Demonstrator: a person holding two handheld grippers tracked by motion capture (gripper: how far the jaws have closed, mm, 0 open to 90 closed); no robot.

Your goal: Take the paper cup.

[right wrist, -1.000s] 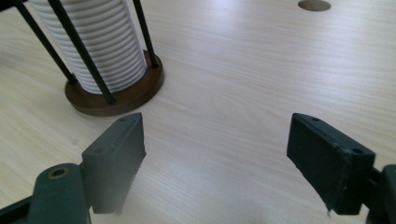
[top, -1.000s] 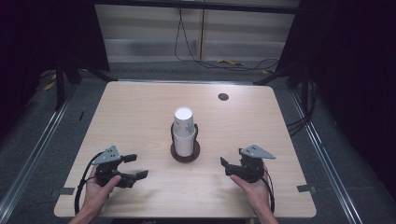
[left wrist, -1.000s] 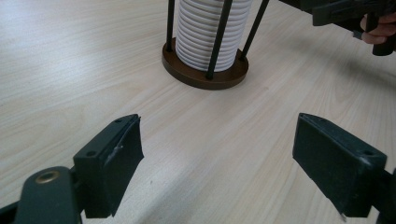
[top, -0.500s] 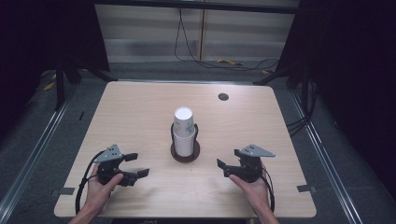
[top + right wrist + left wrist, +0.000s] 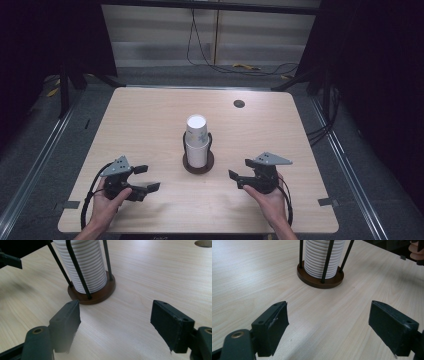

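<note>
High view: stack of white paper cups (image 5: 196, 140) sits upright in a dark wire cup holder (image 5: 198, 161) with a round brown base, at the middle of the tabletop (image 5: 150, 115). All places below are relative to that holder.

Left gripper (image 5: 146, 180) is near-left of the holder, well apart from it, held in a hand (image 5: 106, 205) close to the tabletop's near edge. Its jaws stand wide apart with nothing between them. Right gripper (image 5: 237, 179) is near-right of the holder, also apart, in the other hand (image 5: 267, 197). Its jaws have just been closing partway, but they are released too, with bare wood between them.

Left gripper view: the holder's base and ribbed cup stack (image 5: 322, 257) lie straight ahead, beyond the pads, untouched. Right gripper view: same picture from the other side, cup stack (image 5: 86, 265) ahead and slightly left, with the rods of the holder (image 5: 93, 293) around it.

Progress, as a judgement: start of the job. No cup is pulled, none stands loose on the tabletop, and the stack looks full. Everything is left: approach, grip the top cup or steady the holder, then lift out.

Surface: light wood-grain laminate, with a round cable grommet (image 5: 239, 104) far-right of the holder. Room: dark, black drapes at both sides, grey floor with rails, cables on the floor (image 5: 240, 65) beyond the far edge.
</note>
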